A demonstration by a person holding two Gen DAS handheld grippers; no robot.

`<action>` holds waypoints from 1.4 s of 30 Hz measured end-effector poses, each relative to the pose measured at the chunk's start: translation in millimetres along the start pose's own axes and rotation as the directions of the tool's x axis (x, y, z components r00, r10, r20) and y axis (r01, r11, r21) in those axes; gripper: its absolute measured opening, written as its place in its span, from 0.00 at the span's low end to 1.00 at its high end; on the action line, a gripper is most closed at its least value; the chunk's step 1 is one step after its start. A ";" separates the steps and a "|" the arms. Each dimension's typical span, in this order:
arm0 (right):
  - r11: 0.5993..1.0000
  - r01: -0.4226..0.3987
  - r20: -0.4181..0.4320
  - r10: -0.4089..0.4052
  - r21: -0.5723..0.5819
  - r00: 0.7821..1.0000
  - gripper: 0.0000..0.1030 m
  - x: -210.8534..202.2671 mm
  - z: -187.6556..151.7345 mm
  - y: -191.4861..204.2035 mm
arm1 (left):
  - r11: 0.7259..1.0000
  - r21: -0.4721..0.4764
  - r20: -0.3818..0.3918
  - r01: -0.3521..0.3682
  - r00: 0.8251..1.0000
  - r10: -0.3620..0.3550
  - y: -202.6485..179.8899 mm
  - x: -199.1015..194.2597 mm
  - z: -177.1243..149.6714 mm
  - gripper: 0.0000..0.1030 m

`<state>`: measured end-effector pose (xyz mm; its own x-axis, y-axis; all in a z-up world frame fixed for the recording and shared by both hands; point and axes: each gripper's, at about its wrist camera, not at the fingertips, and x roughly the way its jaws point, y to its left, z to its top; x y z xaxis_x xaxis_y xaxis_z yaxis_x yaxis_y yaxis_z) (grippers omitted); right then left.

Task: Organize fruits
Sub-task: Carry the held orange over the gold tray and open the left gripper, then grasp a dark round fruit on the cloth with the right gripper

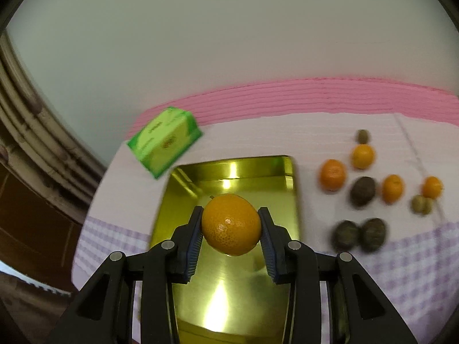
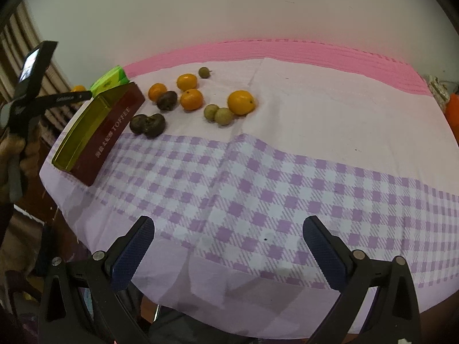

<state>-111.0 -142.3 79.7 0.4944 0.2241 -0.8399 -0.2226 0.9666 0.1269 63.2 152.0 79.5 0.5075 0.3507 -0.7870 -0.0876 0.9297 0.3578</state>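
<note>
One orange [image 1: 231, 223] sits clamped between the blue ribbed pads of the left gripper [image 1: 231, 230], held in the air above the gold inside of an open tin [image 1: 284, 189] that lies on the cloth-covered table [image 1: 258, 137]. Nothing lies in the part of the tin that shows. Just beyond the tin's far left corner a green box [image 1: 164, 142] rests tilted at the table's edge. To the right of the tin, well apart from the held fruit, the loose fruit is blurred: four more oranges [image 1: 332, 175], three dark brown fruits [image 1: 363, 190] and two small greenish ones [image 1: 421, 204]; two of the brown fruits lie touching nearest the camera.

From the right wrist view, the right gripper [image 2: 229, 246] hangs over the purple checked part of the tablecloth [image 2: 258, 189] with its jaws wide apart and nothing between them. Far off at the left the tin [image 2: 114, 126] shows a dark red side lettered TOFFEE and its gold inside. Just beside it lie two touching brown fruits [image 2: 147, 124], a third brown one [image 2: 167, 100], four oranges [image 2: 241, 102] and three small green-brown fruits [image 2: 223, 116]. The green box [image 2: 110, 81] shows behind the tin. At the left edge the left gripper's dark frame [image 2: 34, 94] is raised beyond the tin, and a bit of orange [image 2: 78, 88] peeks out by it.
</note>
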 end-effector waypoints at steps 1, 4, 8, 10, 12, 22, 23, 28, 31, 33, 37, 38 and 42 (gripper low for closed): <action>1.000 -0.001 -0.004 0.001 -0.002 1.000 1.00 0.5 -0.1 1.3 | 1.000 0.004 -0.003 -0.005 1.000 0.005 4.7 7.1 1.0 0.37; 1.000 -0.005 -0.015 0.005 -0.004 1.000 1.00 2.3 -0.2 4.1 | 0.999 0.012 -0.025 -0.030 0.999 0.030 11.9 24.8 -0.6 0.37; 1.000 0.003 -0.028 -0.003 0.000 1.000 1.00 3.9 0.4 4.8 | 0.999 0.010 -0.053 -0.036 0.998 0.037 22.7 51.9 5.7 0.37; 1.000 0.006 -0.035 -0.005 0.007 0.999 1.00 5.4 1.1 3.8 | 0.999 0.013 -0.062 -0.040 0.997 0.040 24.4 65.6 8.2 0.37; 1.000 0.010 -0.043 -0.009 0.016 0.999 1.00 6.9 1.8 1.9 | 0.999 0.013 -0.063 -0.048 0.997 0.049 26.1 76.7 8.2 0.37; 0.999 0.026 -0.065 -0.024 0.039 0.998 1.00 13.2 5.3 -4.2 | 0.998 -0.026 -0.091 -0.058 0.994 0.055 38.1 113.3 17.0 0.37; 0.999 0.026 -0.067 -0.023 0.040 0.998 1.00 13.8 5.4 -4.3 | 0.998 -0.024 -0.092 -0.059 0.994 0.057 38.0 114.9 17.5 0.37; 0.999 0.017 -0.072 -0.015 0.032 0.997 1.00 15.6 6.2 -1.4 | 0.998 -0.017 -0.092 -0.059 0.994 0.057 37.2 122.3 17.0 0.38; 1.000 0.009 -0.066 -0.008 0.014 0.998 1.00 14.5 7.2 3.7 | 0.998 -0.014 -0.085 -0.060 0.995 0.058 37.6 123.2 16.5 0.38; 1.000 0.000 -0.065 0.000 0.002 0.998 1.00 13.7 7.9 8.0 | 0.998 -0.011 -0.068 -0.065 0.996 0.064 37.4 122.3 16.9 0.38; 0.999 -0.024 -0.060 0.022 -0.032 0.998 1.00 13.5 13.6 19.5 | 0.998 -0.011 -0.038 -0.059 0.998 0.058 39.3 117.9 18.8 0.39; 0.999 -0.035 -0.056 0.033 -0.039 0.998 1.00 13.5 16.5 22.3 | 0.998 -0.015 -0.031 -0.054 0.998 0.053 40.6 114.1 18.8 0.40; 0.983 -0.145 -0.008 0.145 -0.113 0.989 1.00 14.7 42.4 44.2 | 0.999 -0.051 0.009 -0.019 1.000 0.020 47.7 89.1 15.3 0.43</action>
<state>-77.9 -91.0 95.3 0.4500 0.3612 -0.8167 -0.3856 0.9035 0.1871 117.3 225.9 34.1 0.5133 0.3680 -0.7753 -0.1407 0.9273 0.3470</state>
